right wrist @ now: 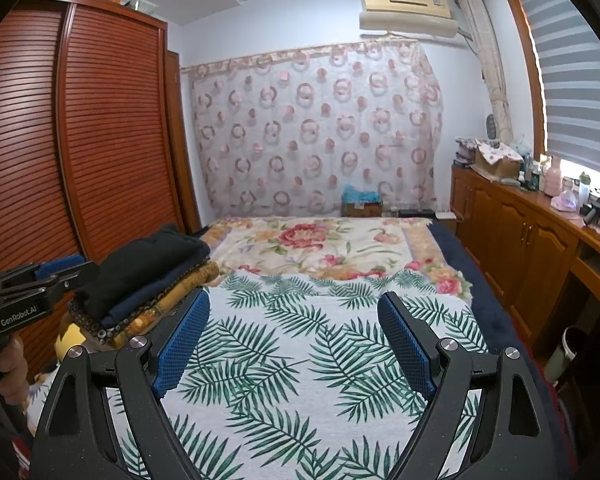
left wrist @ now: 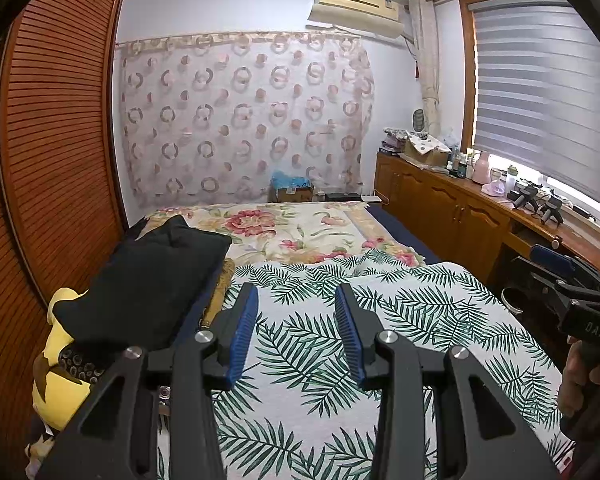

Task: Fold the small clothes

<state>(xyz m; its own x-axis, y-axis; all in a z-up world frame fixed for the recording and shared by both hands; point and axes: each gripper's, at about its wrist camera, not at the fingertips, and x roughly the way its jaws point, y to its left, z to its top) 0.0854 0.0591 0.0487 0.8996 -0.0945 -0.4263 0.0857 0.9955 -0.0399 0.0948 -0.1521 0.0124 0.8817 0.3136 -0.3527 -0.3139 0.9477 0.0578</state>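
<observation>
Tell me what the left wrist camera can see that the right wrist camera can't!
Only the left wrist view shows the yellow plush under the clothes and the right gripper from the side.

Only the right wrist view shows the clothes stack's layered edges under its black top piece, and the left gripper from the side.

Both show the leaf-print sheet, the flowered blanket, the black folded top piece and the air conditioner. Both grippers are open and empty.

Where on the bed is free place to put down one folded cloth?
The leaf-print sheet ahead of both grippers is bare, from the near edge to the floral blanket, which is bare too. The left edge is crowded: a stack of clothes lies there. The cabinet top under the window is cluttered.
</observation>
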